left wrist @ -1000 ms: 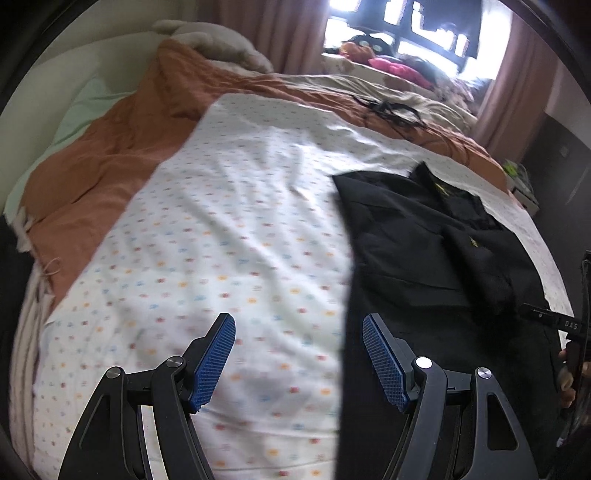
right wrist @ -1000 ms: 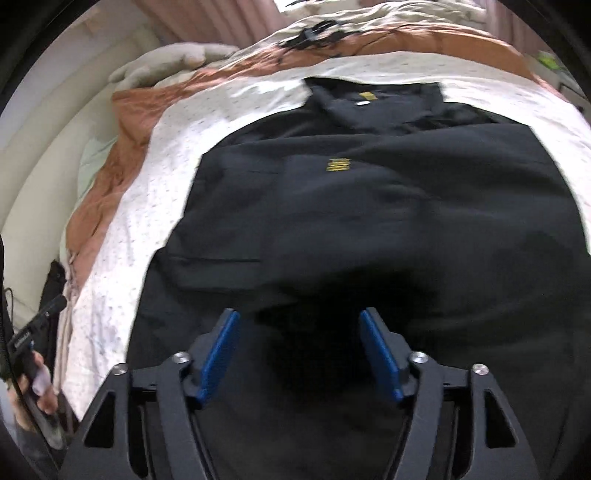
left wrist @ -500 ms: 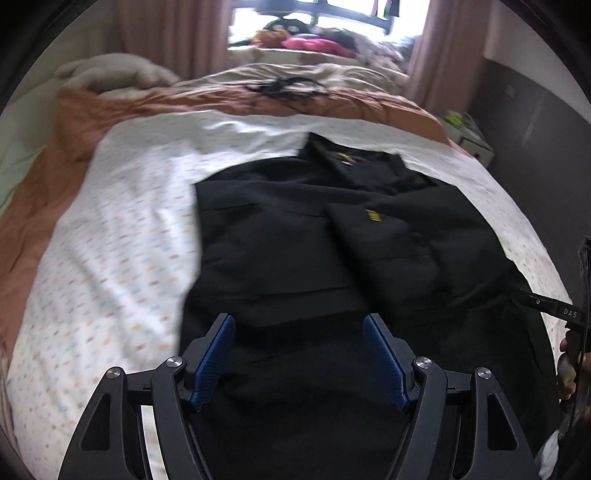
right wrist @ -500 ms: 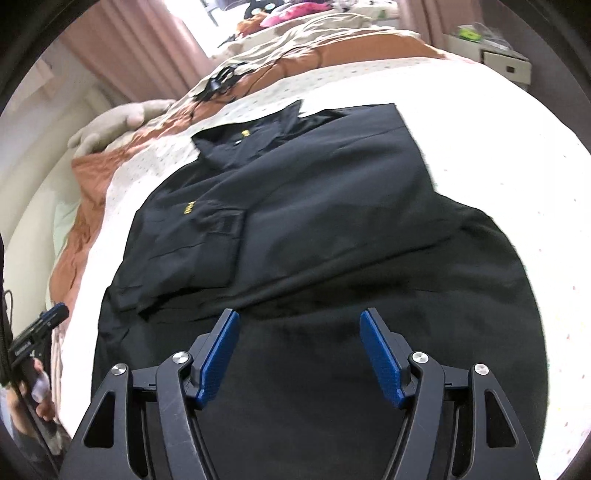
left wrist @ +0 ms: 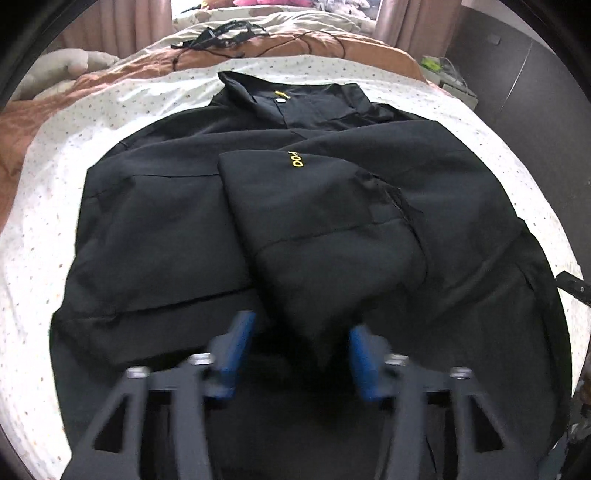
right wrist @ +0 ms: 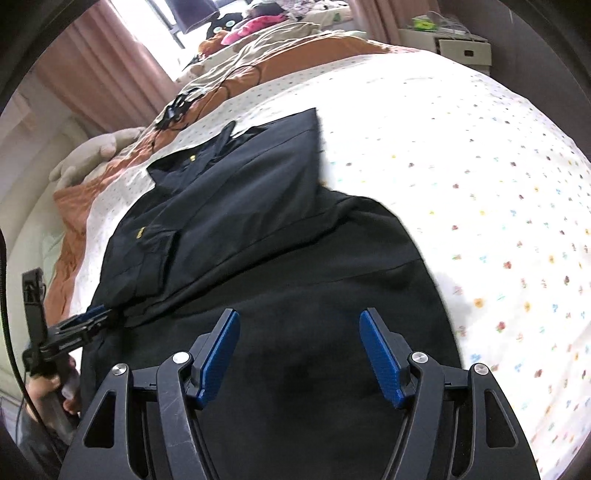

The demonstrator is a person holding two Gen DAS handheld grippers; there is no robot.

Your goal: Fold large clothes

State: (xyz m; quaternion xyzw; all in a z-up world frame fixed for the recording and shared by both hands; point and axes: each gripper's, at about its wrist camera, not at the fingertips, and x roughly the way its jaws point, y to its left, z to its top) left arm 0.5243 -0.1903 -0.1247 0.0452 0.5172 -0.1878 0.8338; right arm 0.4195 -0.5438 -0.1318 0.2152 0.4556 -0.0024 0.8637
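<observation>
A large black collared shirt (left wrist: 177, 221) with a small yellow logo lies spread on the bed, collar at the far end; it also shows in the right wrist view (right wrist: 258, 229). One sleeve (left wrist: 325, 229) is folded across its middle. My left gripper (left wrist: 301, 350) is open, its blue pads on either side of the folded sleeve's near corner, low over the cloth. It also shows at the left of the right wrist view (right wrist: 88, 317), at the shirt's left edge. My right gripper (right wrist: 299, 354) is open and empty above the shirt's lower part.
The shirt lies on a white dotted sheet (right wrist: 480, 184) over an orange blanket (left wrist: 332, 44). A black cable tangle (left wrist: 221, 31) lies at the far end. A grey plush toy (left wrist: 62, 70) sits far left. A white box (right wrist: 463, 51) stands beside the bed.
My left gripper swung right from the bare sheet and came down at the folded sleeve. My right gripper turned right, so the shirt's right edge and more sheet show.
</observation>
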